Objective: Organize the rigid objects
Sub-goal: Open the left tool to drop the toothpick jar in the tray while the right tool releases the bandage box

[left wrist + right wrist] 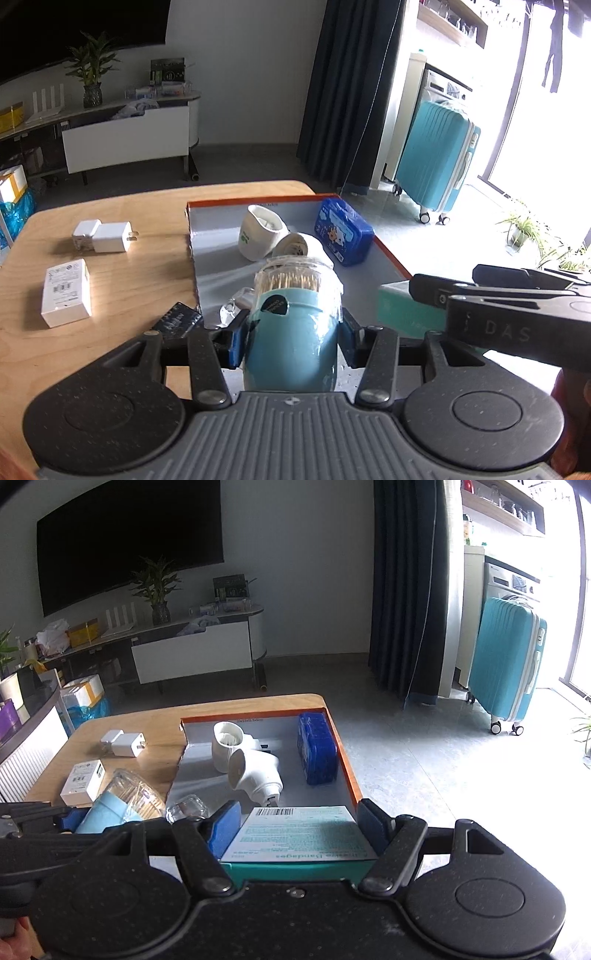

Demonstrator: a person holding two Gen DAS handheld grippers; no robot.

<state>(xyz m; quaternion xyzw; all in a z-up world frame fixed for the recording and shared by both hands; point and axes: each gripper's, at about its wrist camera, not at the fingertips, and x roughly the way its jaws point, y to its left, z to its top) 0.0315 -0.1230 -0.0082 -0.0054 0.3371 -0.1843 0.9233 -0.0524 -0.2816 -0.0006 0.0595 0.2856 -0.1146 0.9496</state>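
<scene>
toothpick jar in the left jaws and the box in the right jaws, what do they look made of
Toothpick jar: glossy light blue body with window glare on it, likely plastic, possibly glazed ceramic; the clear top showing the sticks looks like plastic, wrapped in crinkled film.

Bandage box: matte printed cardboard, judging by flat faces, sharp folded edges, teal side and barcode.

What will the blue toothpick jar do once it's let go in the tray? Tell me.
The toothpick jar, clamped by the left gripper, is round-bodied, so lying down it would probably roll. Its smooth, glossy wall looks slippery. The packed toothpicks suggest it is light, and its clear top could crack if dropped into the tray.
</scene>
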